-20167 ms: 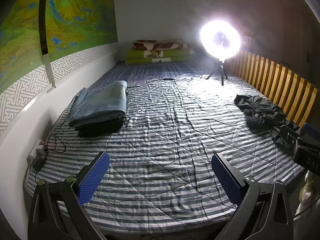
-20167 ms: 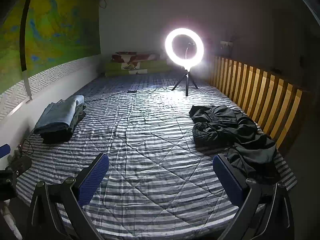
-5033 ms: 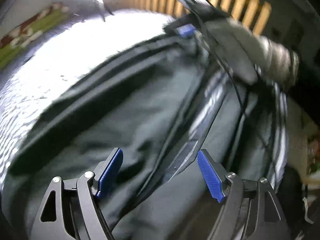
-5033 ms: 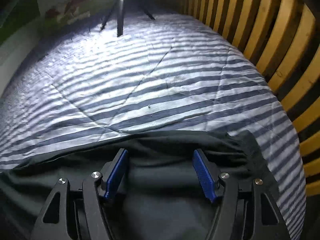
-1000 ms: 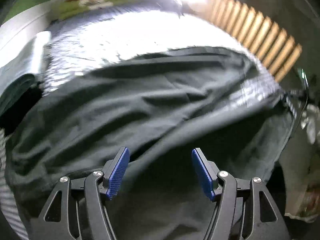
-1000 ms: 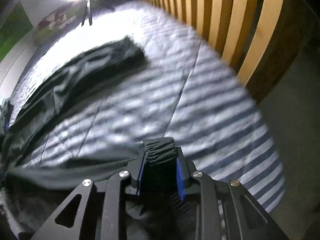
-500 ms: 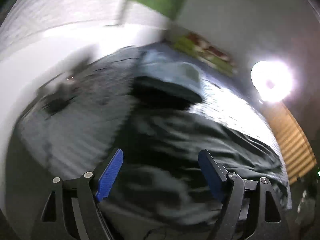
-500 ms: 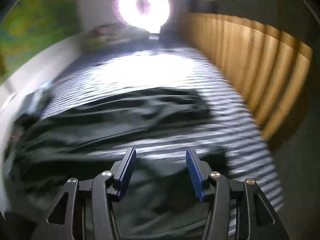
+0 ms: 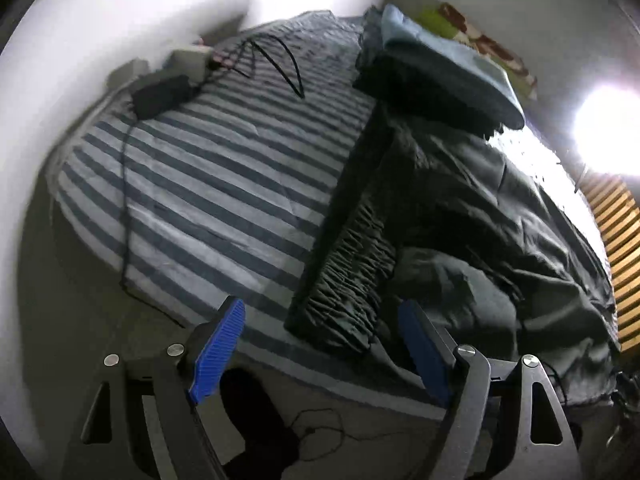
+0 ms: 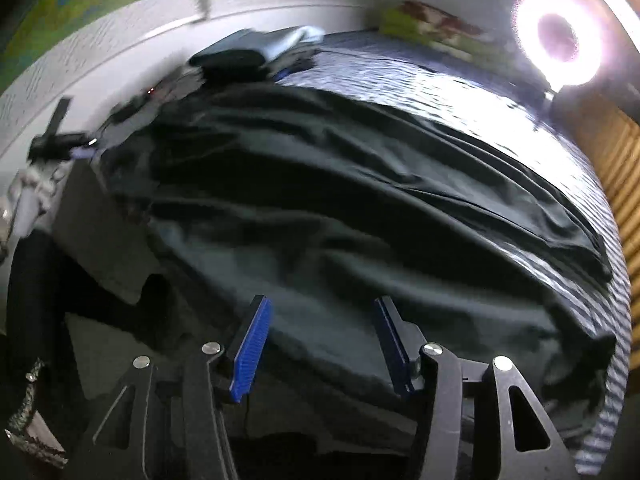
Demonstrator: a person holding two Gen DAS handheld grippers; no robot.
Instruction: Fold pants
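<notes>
Bed (image 9: 208,184): holds everything here; blue-and-white striped cover, bare on its left part in the left wrist view
Cables and adapter (image 9: 160,92): one dark block with thin black cords at the bed's far left corner, beside the white wall
Folded stack (image 9: 440,68): one pile, light blue cloth on top of dark cloth, just beyond the pants' waistband end
Pants (image 9: 480,216): one pair, dark grey-green, spread across the bed from the left-hand waistband toward the slatted side, creased and rumpled, not yet folded
Waistband (image 9: 348,272): gathered elastic, puckered in tight ridges, lying near the bed's front edge
Left gripper (image 9: 320,344): blue pads wide apart, nothing between them, hovering above the waistband corner
Right gripper (image 10: 320,344): blue pads parted, empty, poised over the pants' near edge (image 10: 340,240)
Bedding at the head (image 10: 432,24): green and patterned roll, blurred
Ring light (image 10: 560,40): one, lit, at the far right
Wooden slats (image 9: 620,232): row along the bed's right side
</notes>
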